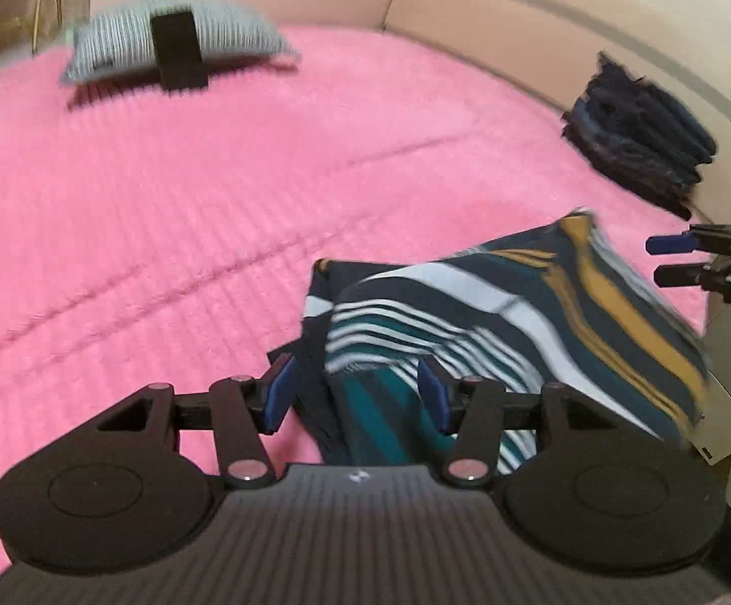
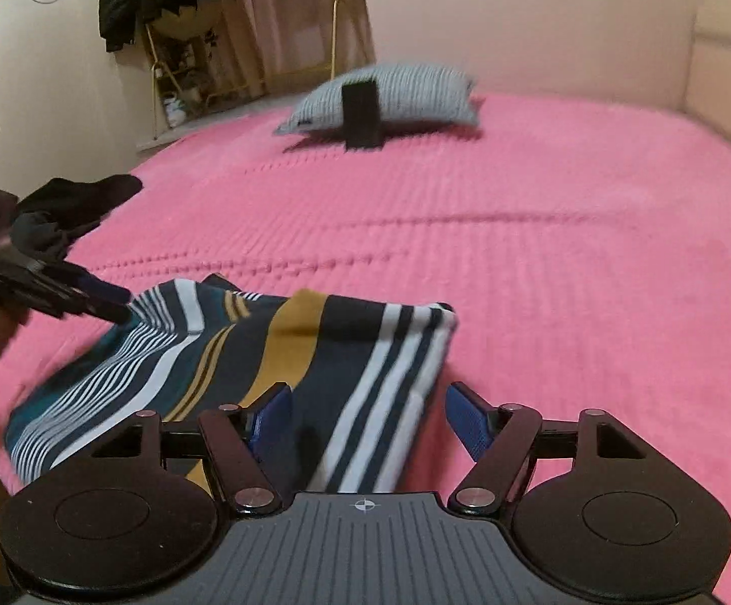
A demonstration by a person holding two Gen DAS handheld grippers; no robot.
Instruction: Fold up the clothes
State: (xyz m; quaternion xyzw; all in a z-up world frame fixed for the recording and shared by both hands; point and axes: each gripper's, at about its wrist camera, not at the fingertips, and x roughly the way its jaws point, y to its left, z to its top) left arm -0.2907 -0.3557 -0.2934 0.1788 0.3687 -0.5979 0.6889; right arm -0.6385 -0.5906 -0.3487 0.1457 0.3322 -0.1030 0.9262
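Observation:
A folded striped garment (image 1: pixel 516 302) in navy, white, teal and mustard lies on the pink bed cover (image 1: pixel 163 201). My left gripper (image 1: pixel 355 378) hovers at its near edge, open, with cloth lying between the blue pads (image 1: pixel 279 393) but not pinched. At the right edge of this view is my right gripper (image 1: pixel 668 260), just beyond the garment's far side. In the right wrist view the garment (image 2: pixel 289 348) reaches in between the open fingers of my right gripper (image 2: pixel 365 403), and the pads (image 2: pixel 468 423) stand clear of it. My left gripper (image 2: pixel 108 302) is at the garment's left corner.
A grey striped pillow (image 1: pixel 173 40) with a black band lies at the far end of the bed. A stack of dark folded clothes (image 1: pixel 637 136) sits by the beige headboard. Loose dark clothes (image 2: pixel 77 201) lie at the bed's left edge, with a clothes rack (image 2: pixel 188 25) behind.

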